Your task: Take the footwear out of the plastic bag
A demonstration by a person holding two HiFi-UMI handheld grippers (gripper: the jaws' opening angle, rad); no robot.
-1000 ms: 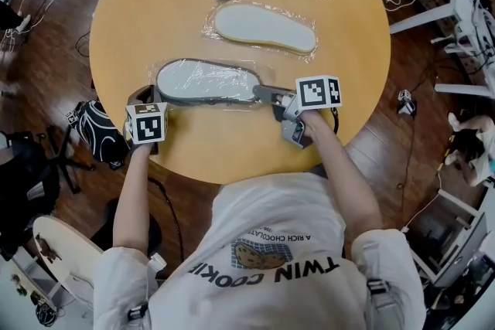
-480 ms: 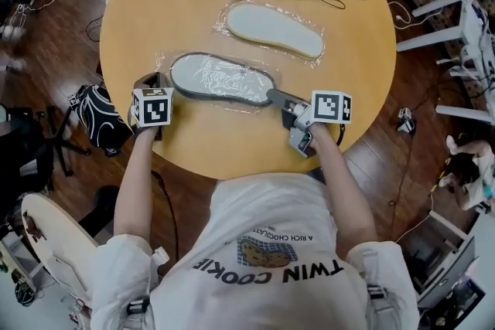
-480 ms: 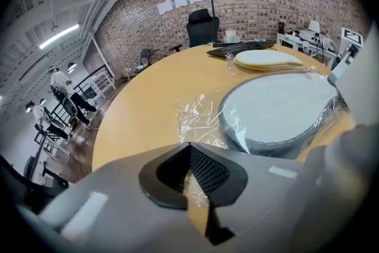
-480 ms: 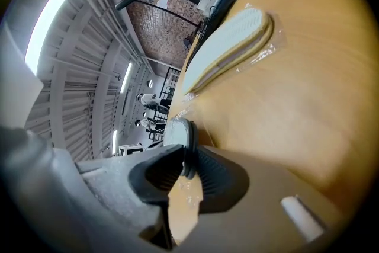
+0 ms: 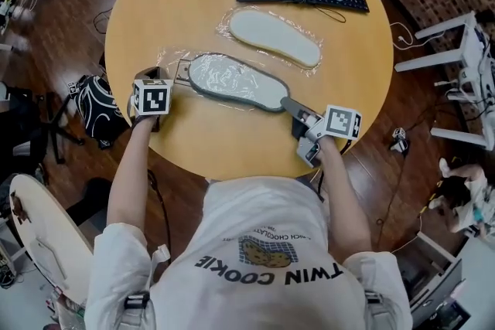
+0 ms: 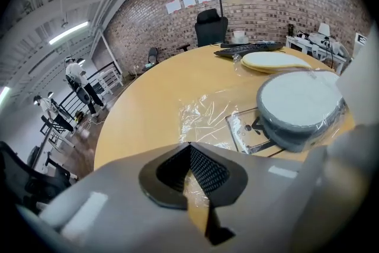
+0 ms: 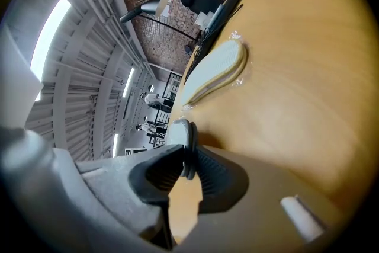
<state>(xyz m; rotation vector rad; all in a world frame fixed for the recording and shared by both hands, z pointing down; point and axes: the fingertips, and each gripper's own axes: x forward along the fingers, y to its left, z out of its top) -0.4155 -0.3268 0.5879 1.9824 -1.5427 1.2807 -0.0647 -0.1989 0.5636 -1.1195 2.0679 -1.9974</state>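
Centrally, grey-rimmed, pale-faced slipper [image 5: 236, 81], flat on the table [image 5: 232, 143] inside its clear plastic bag [image 5: 172, 62], your left gripper [image 5: 152, 75] pinching the bag's edge, your right gripper [image 5: 289, 103], jaws just closing, clamped on the slipper's end.

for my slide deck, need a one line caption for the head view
Left gripper pins the plastic bag while the right gripper, jaws just closed in, grips the grey slipper by its end.

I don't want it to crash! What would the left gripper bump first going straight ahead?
Probably the plastic bag the left gripper pinches, then the table under it; the grey slipper sits to its right.
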